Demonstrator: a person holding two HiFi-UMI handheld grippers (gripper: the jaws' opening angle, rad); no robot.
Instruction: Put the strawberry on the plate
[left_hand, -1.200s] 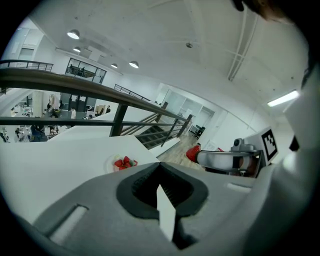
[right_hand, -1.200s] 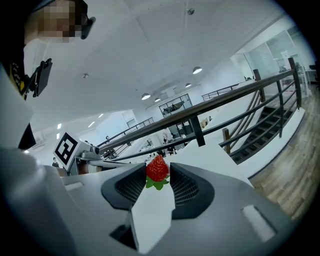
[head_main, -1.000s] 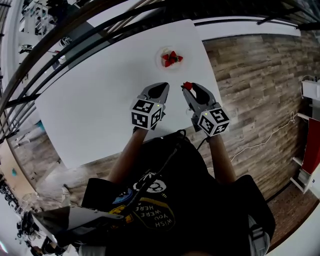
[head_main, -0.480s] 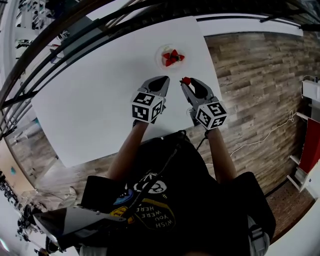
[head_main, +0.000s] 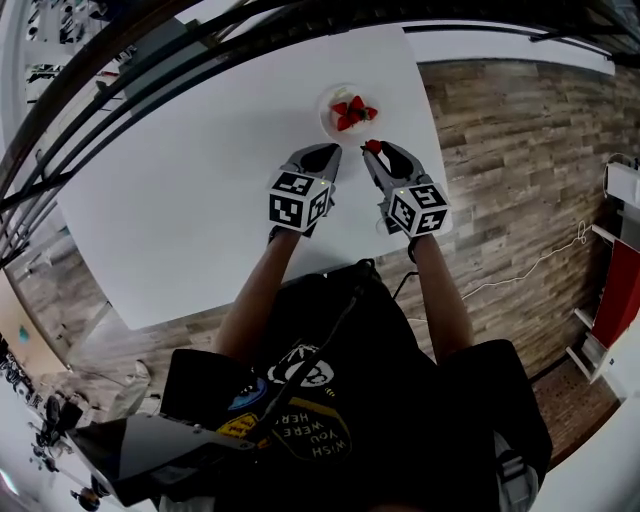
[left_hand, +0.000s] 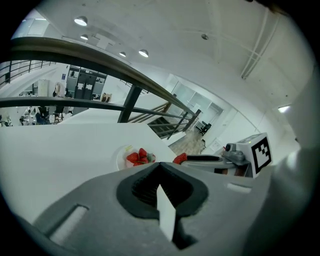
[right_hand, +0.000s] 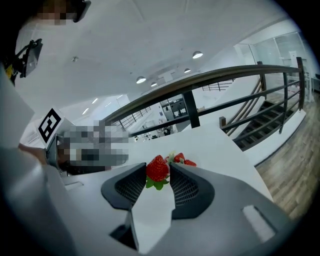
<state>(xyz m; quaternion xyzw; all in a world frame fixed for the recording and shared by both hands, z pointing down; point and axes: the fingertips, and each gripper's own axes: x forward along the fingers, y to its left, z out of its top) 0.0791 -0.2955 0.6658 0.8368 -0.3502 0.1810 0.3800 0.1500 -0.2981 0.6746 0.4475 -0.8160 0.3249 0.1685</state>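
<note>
One white table (head_main: 200, 190) fills most of the head view, its near edge hidden by the person's dark shirt (head_main: 350, 380). Two grippers are held side by side above it. The left gripper (head_main: 318, 158) is seen with jaws pressed together on nothing. The right gripper (head_main: 374, 150) has its jaws pinched on the strawberry (right_hand: 157, 169), held just beside the plate (head_main: 327, 108). The plate is partly hidden behind those jaws in the right gripper view. Other strawberries (head_main: 353, 113) lie on it, and their number is hard to make out. The held strawberry's long axis runs roughly along the jaws, leaves toward the gripper, red end toward the plate.
</note>
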